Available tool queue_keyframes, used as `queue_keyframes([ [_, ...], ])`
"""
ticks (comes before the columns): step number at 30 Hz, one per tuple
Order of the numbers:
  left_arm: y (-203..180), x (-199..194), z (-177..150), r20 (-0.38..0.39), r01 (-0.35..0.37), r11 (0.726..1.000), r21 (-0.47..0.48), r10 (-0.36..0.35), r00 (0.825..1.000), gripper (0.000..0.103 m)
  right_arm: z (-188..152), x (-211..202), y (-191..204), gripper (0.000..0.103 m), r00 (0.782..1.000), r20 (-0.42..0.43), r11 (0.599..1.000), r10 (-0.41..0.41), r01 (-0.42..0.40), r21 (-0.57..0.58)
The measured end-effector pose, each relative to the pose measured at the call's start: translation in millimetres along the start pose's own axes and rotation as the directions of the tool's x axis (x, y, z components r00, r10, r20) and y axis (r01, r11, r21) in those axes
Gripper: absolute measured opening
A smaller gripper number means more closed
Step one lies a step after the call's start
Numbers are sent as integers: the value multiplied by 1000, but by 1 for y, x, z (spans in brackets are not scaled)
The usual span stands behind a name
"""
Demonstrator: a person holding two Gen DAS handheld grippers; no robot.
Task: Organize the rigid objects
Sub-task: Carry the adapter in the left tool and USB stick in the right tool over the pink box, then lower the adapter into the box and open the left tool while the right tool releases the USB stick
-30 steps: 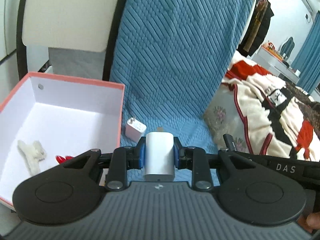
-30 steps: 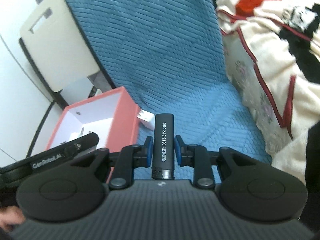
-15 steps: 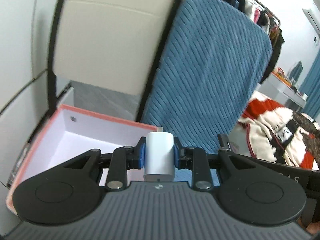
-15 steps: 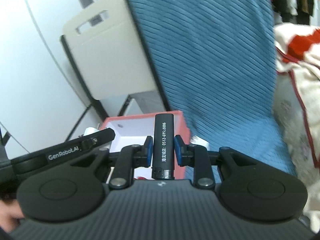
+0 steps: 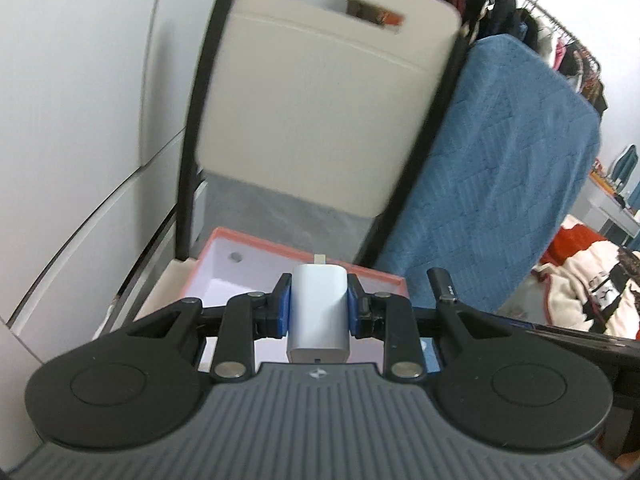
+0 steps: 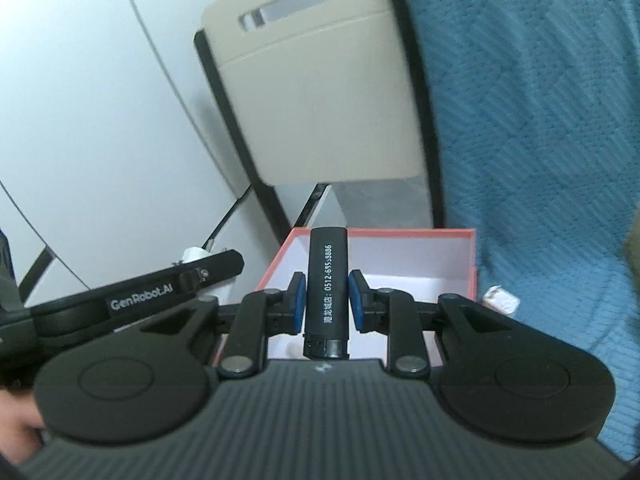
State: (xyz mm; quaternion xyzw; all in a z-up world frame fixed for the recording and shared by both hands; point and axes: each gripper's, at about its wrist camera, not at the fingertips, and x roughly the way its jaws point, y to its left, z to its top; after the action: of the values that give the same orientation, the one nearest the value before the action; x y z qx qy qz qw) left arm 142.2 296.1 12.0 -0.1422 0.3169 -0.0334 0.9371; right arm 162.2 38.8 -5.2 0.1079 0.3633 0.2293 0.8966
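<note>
My left gripper (image 5: 318, 304) is shut on a white charger block (image 5: 318, 316), held above the open pink-rimmed white box (image 5: 256, 248). My right gripper (image 6: 326, 300) is shut on a black lighter with white print (image 6: 326, 288), held above the same box (image 6: 420, 236). The tip of the lighter also shows in the left wrist view (image 5: 440, 280). The left gripper's body shows in the right wrist view at the left (image 6: 140, 296). Another white charger (image 6: 500, 300) lies on the blue cloth right of the box.
A beige folding chair with a black frame (image 5: 320, 100) stands behind the box, against a white wall. A blue ribbed cloth (image 5: 500, 180) covers the seat to the right. A red, cream and black blanket (image 5: 592, 272) lies far right. Clothes hang on a rack (image 5: 520, 12).
Both grippers have swung left and tilted up, from over the blue cloth to over the box, each still holding its object. The box contents have dropped out of sight.
</note>
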Motion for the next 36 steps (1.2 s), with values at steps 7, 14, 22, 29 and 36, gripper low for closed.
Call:
queue_keyframes([
  [7,53,31,-16,-100,-53,998,-33,49,994,31,-22,58,18,26,993,-117,1000,0,0,3],
  [14,91,65,-43,-217,-77,995,-61,62,974,31,-56,105,17,26,971,-234,999,-42,46,10],
  [22,114,88,-82,-307,-85,994,-67,61,950,31,-89,146,5,26,933,-352,995,-80,93,21],
  [29,118,89,-87,-325,-95,993,-72,67,943,31,-93,154,2,27,924,-373,994,-79,103,43],
  [36,105,81,-74,-276,-112,992,-61,91,957,38,-89,138,-2,31,938,-343,994,-52,80,68],
])
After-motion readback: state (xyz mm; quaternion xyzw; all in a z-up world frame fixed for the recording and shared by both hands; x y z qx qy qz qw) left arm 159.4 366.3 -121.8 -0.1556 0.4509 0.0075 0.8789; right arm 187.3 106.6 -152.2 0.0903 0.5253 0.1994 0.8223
